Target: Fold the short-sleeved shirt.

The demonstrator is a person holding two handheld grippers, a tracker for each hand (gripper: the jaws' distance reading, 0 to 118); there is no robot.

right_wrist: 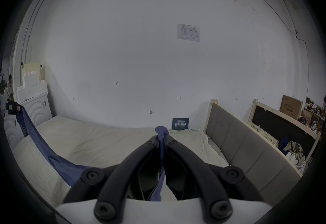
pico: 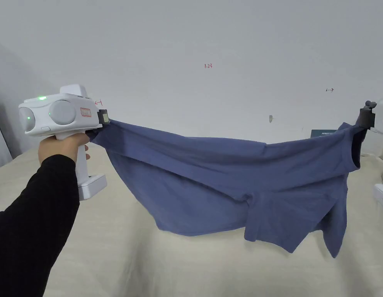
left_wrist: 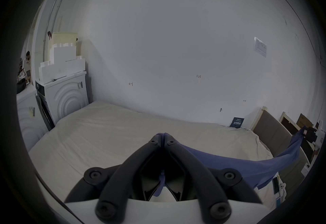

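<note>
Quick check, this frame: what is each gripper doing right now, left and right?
Left gripper: closed, pinching one end of the blue shirt.
Right gripper: closed, pinching the shirt's other end; the shirt hangs above the bed.

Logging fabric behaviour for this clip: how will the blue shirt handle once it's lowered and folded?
Likely floppy: the shirt sags deeply between the left claw and right claw. Probably light, since small pinches at its edges carry it. Its hanging sleeve may bunch when it meets the bed sheet.
</note>
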